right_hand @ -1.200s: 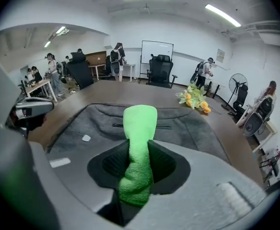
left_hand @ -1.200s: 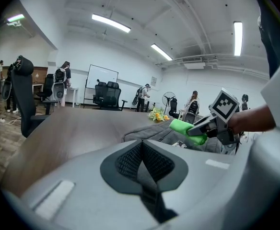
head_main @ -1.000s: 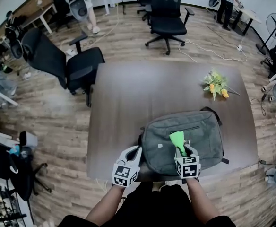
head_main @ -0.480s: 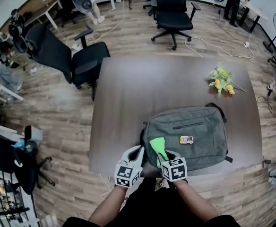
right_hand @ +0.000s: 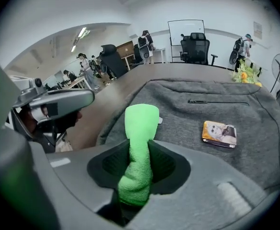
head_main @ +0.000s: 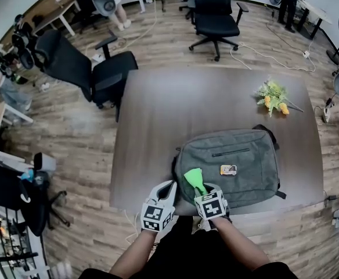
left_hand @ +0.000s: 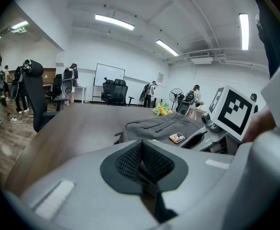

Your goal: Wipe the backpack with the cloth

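Backpack (head_main: pixel 251 173): grey woven cloth, matt. Cloth (right_hand: pixel 141 128): green terry, fuzzy nap. Surface (head_main: pixel 187 103): dark wood grain, smooth, low sheen. Card (right_hand: pixel 219 133), 3 o'clock of cloth: glossy. Floor (head_main: pixel 71 138): wood planks. Right tongs (right_hand: pixel 139 164): matt grey plastic, black meshed pads.

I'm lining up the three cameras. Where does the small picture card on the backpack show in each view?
Head view: the picture card lies on the backpack, right of the green cloth held in the right gripper.
Left gripper view: the card sits right of centre, on the backpack.
Right gripper view: the card sits right of centre, beyond the cloth.
Shared landmark: the yellow flowers beyond the backpack, seen in all three views.
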`<state>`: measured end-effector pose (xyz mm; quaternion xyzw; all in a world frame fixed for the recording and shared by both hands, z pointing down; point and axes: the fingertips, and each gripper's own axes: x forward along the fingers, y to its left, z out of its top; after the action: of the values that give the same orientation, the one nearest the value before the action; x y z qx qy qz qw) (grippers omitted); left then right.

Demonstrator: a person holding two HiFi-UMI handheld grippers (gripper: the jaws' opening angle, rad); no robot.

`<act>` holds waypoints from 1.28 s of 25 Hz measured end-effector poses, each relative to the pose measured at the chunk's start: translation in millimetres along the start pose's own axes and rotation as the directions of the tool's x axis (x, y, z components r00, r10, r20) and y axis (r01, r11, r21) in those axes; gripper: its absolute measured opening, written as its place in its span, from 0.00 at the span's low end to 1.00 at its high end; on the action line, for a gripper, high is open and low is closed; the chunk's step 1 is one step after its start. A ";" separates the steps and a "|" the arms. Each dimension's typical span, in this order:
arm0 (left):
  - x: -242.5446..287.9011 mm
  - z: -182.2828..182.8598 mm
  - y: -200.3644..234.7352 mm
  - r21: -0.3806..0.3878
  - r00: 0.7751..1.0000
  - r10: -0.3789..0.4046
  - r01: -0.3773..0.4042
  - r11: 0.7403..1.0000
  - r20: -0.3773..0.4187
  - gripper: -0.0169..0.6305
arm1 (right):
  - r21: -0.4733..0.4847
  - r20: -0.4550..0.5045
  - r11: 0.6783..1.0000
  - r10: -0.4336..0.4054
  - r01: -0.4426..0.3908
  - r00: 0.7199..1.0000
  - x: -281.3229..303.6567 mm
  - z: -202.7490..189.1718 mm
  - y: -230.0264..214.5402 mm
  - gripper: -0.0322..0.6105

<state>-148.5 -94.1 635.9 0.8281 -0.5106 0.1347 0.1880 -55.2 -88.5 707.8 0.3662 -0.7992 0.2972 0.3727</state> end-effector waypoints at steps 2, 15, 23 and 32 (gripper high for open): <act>2.2 2.5 -2.7 0.005 1.000 -0.005 0.005 1.000 0.003 0.05 | -0.003 -0.014 1.000 -0.019 0.018 1.000 -2.6 -5.3 -8.3 0.22; 18.8 12.8 -24.8 0.041 0.998 -0.059 0.058 0.997 0.006 0.05 | -0.051 -0.018 0.984 -0.170 0.169 0.985 -29.7 -16.8 -64.1 0.22; 26.9 17.7 -32.6 0.061 0.996 -0.083 0.082 0.995 0.010 0.05 | -0.071 -0.041 0.965 -0.257 0.254 0.965 -45.8 -26.2 -89.5 0.22; 31.3 19.2 -33.3 0.065 0.996 -0.086 0.085 0.994 0.010 0.05 | -0.094 -0.047 0.907 -0.417 0.411 0.908 -76.7 -32.9 -146.7 0.22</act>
<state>-104.2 -114.1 626.0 0.8557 -0.4712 0.1376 0.1637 110.5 -117.5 692.9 0.5020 -0.7021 0.1902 0.4679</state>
